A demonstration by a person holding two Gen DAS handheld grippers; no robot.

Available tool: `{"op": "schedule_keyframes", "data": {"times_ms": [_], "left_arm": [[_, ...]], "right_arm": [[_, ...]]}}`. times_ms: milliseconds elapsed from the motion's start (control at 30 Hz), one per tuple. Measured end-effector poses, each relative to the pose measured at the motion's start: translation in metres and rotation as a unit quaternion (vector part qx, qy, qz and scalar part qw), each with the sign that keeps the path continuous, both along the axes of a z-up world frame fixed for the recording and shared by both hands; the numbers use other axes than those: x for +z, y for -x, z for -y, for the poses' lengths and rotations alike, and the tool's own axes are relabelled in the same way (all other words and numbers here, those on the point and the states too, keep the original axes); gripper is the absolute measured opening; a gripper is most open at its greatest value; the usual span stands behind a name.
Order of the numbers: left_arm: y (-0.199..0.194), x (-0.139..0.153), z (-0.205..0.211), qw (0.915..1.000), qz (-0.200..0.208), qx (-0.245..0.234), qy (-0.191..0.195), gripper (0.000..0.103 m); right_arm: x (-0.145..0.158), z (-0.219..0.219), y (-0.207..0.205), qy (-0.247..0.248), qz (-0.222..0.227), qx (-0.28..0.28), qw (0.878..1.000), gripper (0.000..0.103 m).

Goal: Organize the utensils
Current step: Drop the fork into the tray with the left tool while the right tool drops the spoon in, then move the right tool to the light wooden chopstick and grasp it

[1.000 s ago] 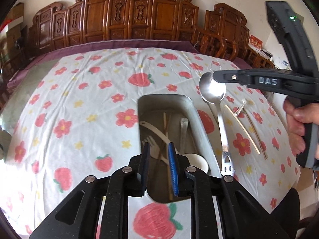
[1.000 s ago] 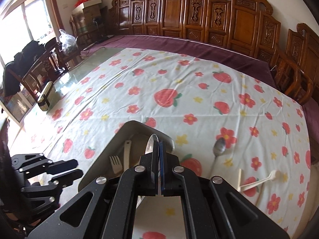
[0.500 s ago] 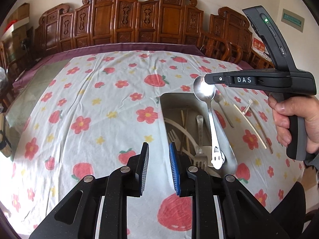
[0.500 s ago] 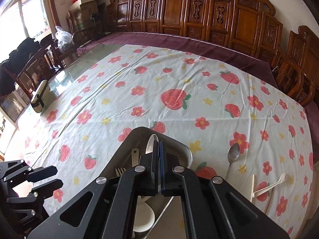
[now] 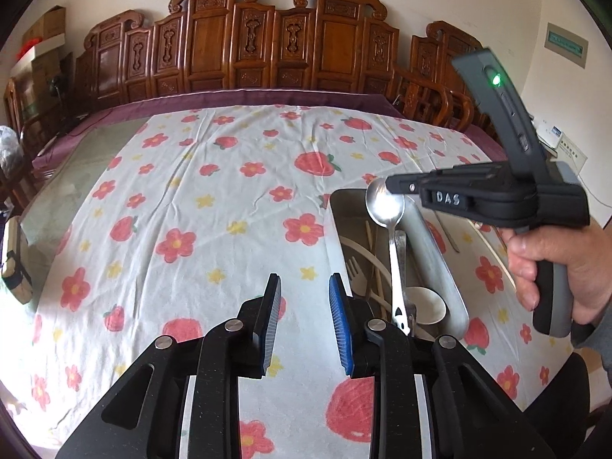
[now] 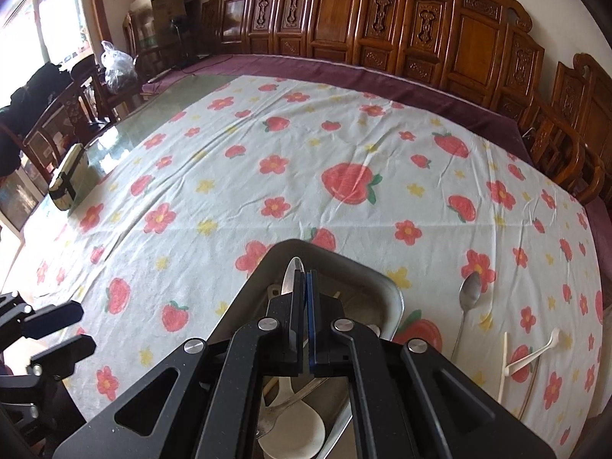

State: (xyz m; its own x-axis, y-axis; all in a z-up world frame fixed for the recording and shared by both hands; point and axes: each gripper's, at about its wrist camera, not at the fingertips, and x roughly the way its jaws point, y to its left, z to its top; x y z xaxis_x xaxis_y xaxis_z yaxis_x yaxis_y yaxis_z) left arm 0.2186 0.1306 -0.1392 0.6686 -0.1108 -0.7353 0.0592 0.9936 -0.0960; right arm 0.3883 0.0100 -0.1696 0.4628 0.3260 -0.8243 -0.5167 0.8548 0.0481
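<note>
Left wrist view: left gripper (image 5: 303,287) hangs over bare tablecloth (image 5: 214,206), jaws narrow and just been opening, nothing between them. 1 s ago it sat above the metal tray (image 5: 432,237); now the tray is off to its right. Right gripper (image 5: 387,183) pinches the steel spoon (image 5: 386,210) by the bowl, handle hanging down into the tray next to the fork (image 5: 354,267) and white spoon (image 5: 426,306).

Right wrist view: jaws clamped on the spoon bowl, and the tray looks closer and more underneath than 1 s ago. A second spoon (image 6: 467,298), 1 chopstick (image 6: 504,367) and a small white scoop (image 6: 535,355) lie on the cloth, right of the tray.
</note>
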Motion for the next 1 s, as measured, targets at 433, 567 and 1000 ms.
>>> {"op": "schedule_keyframes", "data": {"times_ms": [433,567,1000], "left_arm": [[0.003,0.004,0.006,1.0000,0.004,-0.007,-0.003,0.025],[0.003,0.007,0.016,0.9999,0.007,-0.015,-0.002,0.028],[-0.004,0.009,0.071,0.9984,0.000,-0.056,-0.013,0.050]], "right_arm": [[-0.004,0.034,0.024,-0.023,-0.019,-0.003,1.000,0.006],[-0.003,0.079,0.048,-0.028,-0.006,-0.028,0.999,0.006],[-0.039,0.215,0.087,0.010,-0.017,-0.110,0.994,0.026]]}}
